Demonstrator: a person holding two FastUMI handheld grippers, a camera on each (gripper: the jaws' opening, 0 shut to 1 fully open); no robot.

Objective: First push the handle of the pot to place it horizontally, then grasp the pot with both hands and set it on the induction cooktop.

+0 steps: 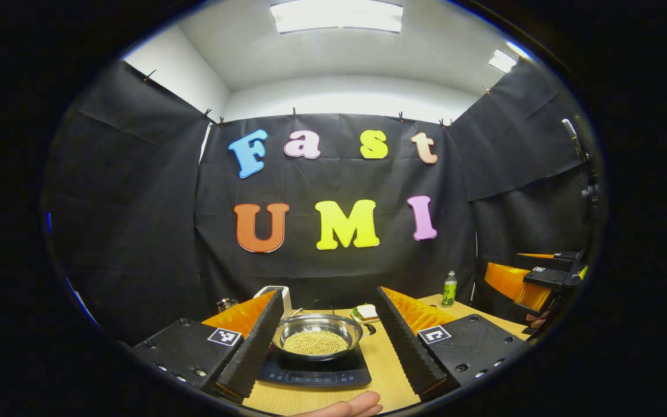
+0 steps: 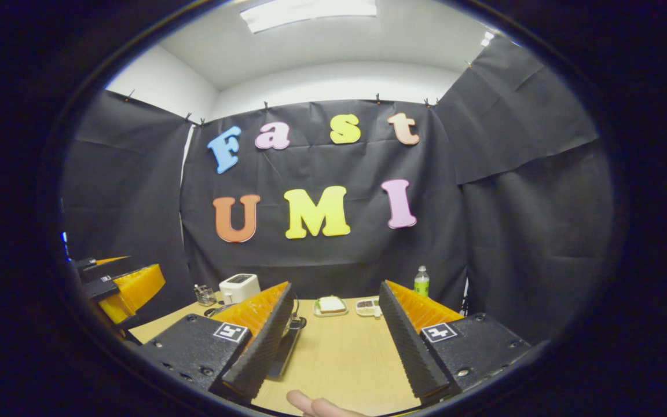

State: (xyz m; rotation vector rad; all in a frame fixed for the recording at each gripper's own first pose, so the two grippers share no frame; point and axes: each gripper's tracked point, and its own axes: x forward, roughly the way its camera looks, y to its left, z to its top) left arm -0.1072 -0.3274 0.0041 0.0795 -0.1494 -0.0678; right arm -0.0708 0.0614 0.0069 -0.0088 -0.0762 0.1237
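A steel pot (image 1: 316, 336) with yellowish grains inside sits on the black induction cooktop (image 1: 313, 375) on the wooden table. Its short dark handle (image 1: 370, 329) points to the right. In the left gripper view my left gripper (image 1: 327, 347) is open, held back from the pot, which shows farther off between the two fingers. My right gripper (image 2: 333, 341) is open over bare table, with nothing between its fingers. Beside its left finger I see the cooktop's edge (image 2: 286, 350) and the pot's handle (image 2: 297, 321). Each gripper shows at the side of the other's view: right gripper (image 1: 542, 278), left gripper (image 2: 119, 284).
At the back of the table (image 2: 339, 359) stand a white toaster (image 2: 239, 286), a glass jar (image 2: 204, 295), a plate with a sandwich (image 2: 330, 305), a small tray (image 2: 368, 307) and a green bottle (image 2: 421, 281). A person's fingertip (image 1: 351, 405) shows at the near edge.
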